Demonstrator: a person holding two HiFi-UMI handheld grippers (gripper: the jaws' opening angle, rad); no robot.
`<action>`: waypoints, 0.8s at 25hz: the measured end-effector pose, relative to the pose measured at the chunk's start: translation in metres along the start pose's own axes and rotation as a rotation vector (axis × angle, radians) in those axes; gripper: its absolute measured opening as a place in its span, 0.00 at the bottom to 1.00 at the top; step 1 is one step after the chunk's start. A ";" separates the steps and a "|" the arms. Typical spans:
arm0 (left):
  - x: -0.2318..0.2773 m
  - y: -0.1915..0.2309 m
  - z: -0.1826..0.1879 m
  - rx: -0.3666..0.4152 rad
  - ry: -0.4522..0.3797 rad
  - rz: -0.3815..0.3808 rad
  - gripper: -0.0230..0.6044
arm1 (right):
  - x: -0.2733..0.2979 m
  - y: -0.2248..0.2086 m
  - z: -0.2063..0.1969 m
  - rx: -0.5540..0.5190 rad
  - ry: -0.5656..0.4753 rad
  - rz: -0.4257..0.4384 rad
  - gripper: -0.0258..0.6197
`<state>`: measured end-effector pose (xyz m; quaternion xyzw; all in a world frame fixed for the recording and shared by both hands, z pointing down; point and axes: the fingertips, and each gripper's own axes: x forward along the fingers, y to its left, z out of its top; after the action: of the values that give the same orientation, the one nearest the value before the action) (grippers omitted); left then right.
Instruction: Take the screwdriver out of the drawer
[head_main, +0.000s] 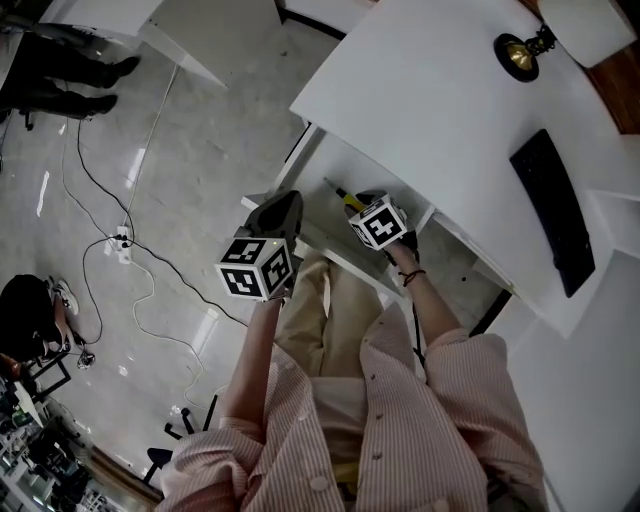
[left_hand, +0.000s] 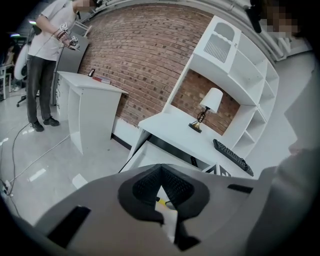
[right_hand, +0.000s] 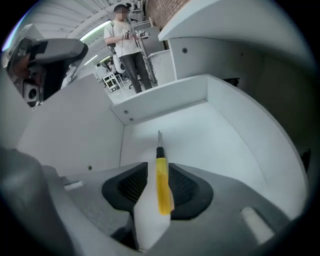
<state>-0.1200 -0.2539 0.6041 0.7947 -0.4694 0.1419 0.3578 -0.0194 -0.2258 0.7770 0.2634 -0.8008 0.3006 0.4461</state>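
The screwdriver (right_hand: 161, 181) has a yellow handle and a thin metal shaft pointing away from me. My right gripper (right_hand: 161, 172) is shut on its handle, holding it above the floor of the open white drawer (right_hand: 215, 145). In the head view the screwdriver (head_main: 346, 198) sticks out of the right gripper (head_main: 363, 203) over the drawer (head_main: 400, 180) under the desk. My left gripper (head_main: 290, 203) hangs just left of the drawer's front corner, its jaws shut and empty. In the left gripper view the left gripper (left_hand: 161, 172) faces the drawer (left_hand: 150, 159).
The white desk (head_main: 430, 90) above the drawer carries a brass lamp (head_main: 518, 52) and a black keyboard (head_main: 553, 212). Cables and a power strip (head_main: 122, 241) lie on the floor to the left. A person (left_hand: 44, 60) stands by another white desk (left_hand: 87, 95).
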 end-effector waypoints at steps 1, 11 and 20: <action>0.000 0.000 -0.001 -0.004 0.002 -0.001 0.03 | 0.004 0.000 -0.003 -0.013 0.015 -0.001 0.23; 0.001 0.004 -0.005 -0.014 0.011 -0.009 0.03 | 0.024 0.001 -0.013 -0.091 0.104 -0.062 0.23; -0.003 0.008 -0.006 -0.013 0.017 -0.003 0.03 | 0.029 0.000 -0.011 -0.166 0.126 -0.121 0.17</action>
<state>-0.1272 -0.2506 0.6100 0.7918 -0.4661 0.1449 0.3671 -0.0261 -0.2223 0.8071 0.2537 -0.7760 0.2219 0.5332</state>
